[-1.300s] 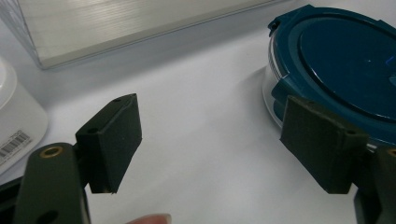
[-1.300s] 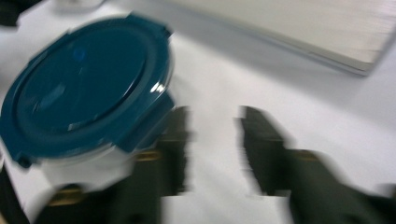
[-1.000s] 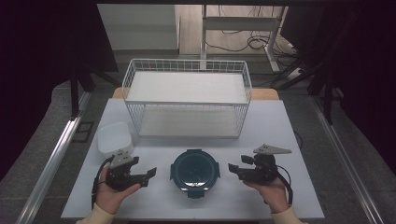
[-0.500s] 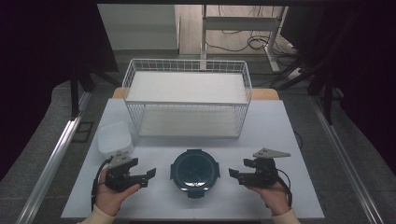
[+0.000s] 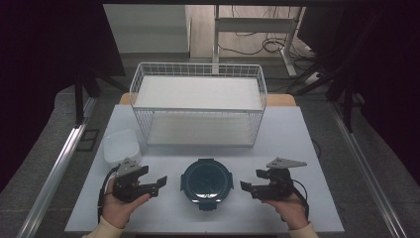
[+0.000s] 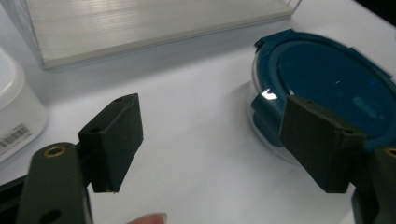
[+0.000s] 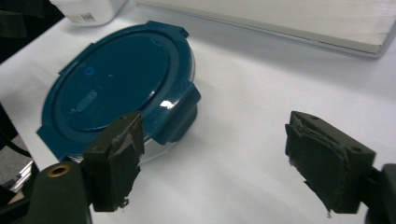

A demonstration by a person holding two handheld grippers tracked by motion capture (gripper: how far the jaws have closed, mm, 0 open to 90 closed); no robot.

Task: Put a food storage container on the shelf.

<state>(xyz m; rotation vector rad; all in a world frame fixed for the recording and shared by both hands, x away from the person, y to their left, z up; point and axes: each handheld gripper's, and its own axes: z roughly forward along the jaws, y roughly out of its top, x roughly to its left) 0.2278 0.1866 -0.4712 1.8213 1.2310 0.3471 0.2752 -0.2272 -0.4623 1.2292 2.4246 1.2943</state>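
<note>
With the blue-lidded container at lower centre of the high view, I keep the left gripper and right gripper wide and empty, aligning each squarely on opposite lid clips.

**Lidded container sat flat at the table's near edge**

The round clear container with a teal snap-lock lid lay upright on the white tabletop, lid on, its side clips folded down, just in front of the wire basket.

White tub cut by the left gripper view's edge; blue-lidded container partly behind one jaw
</note>
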